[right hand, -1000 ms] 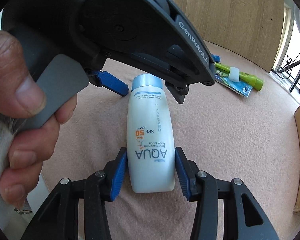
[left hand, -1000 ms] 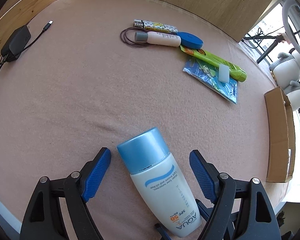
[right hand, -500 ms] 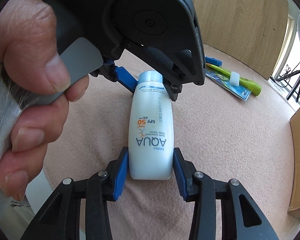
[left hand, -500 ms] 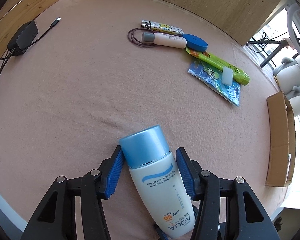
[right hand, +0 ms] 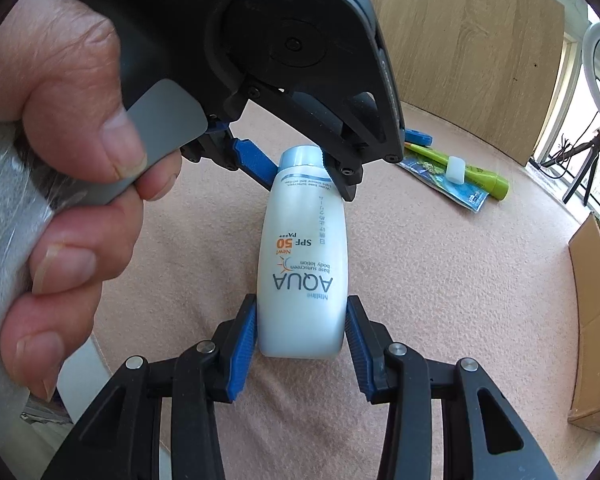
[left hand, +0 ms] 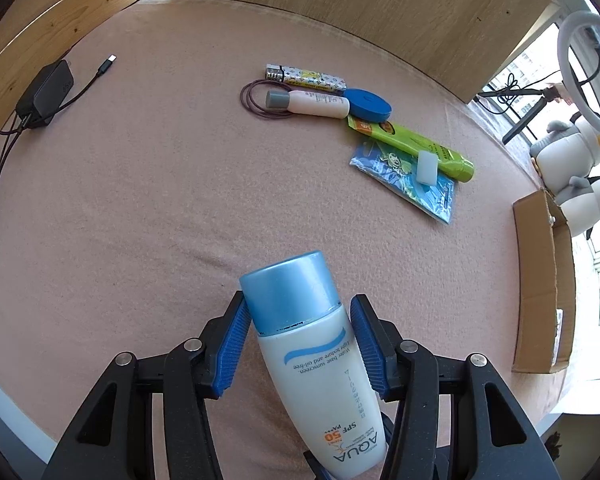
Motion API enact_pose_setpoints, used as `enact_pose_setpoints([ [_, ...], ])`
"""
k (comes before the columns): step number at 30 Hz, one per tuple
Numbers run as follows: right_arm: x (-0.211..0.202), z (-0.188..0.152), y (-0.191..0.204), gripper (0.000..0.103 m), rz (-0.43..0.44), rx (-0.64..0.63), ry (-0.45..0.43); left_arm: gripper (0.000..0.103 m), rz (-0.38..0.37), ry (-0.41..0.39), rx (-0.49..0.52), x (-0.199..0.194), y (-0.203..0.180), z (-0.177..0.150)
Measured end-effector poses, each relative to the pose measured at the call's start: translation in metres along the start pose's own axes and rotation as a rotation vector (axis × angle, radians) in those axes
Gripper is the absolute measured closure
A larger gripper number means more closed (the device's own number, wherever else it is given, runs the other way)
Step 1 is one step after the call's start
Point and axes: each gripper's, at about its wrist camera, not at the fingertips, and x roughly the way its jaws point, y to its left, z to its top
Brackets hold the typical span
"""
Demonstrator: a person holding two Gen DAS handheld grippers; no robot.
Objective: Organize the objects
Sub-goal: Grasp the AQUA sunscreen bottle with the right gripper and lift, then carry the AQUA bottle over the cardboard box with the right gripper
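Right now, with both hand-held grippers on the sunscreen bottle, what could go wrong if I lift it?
1. The left hand-held gripper clamps near the blue cap, where the sunscreen bottle narrows, so it could slide off.
2. The right hand-held gripper pinches only the rounded bottom end; uneven lifting could twist the bottle free.
3. The left gripper's body fills much of the right wrist view, hiding part of the pink cloth.

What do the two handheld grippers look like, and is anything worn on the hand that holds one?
Both the left gripper and the right gripper have black angular frames with silver rivets and blue ribbed pads. The left one has a rounded black housing and a grey trigger. The hand is bare; no sleeve shows.
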Motion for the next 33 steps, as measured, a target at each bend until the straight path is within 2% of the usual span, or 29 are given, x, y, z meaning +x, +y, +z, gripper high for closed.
enact_pose_setpoints([
  [9, -0.008, 0.012, -0.006, 0.065, -0.015, -0.005, -0.038, 0.048, -0.005, -0.037, 0.012, -0.02, -0.004, 0.006],
  [20, -0.016, 0.013, -0.001, 0.065, -0.021, 0.006, -0.054, 0.048, -0.008, -0.048, 0.024, -0.013, -0.02, 0.014],
  [27, -0.023, 0.014, -0.016, 0.065, -0.035, 0.034, -0.073, 0.049, -0.015, -0.056, 0.059, -0.015, -0.046, 0.023],
  [33, -0.036, 0.013, -0.04, 0.065, -0.059, 0.074, -0.097, 0.049, -0.028, -0.058, 0.107, -0.015, -0.085, 0.031],
])
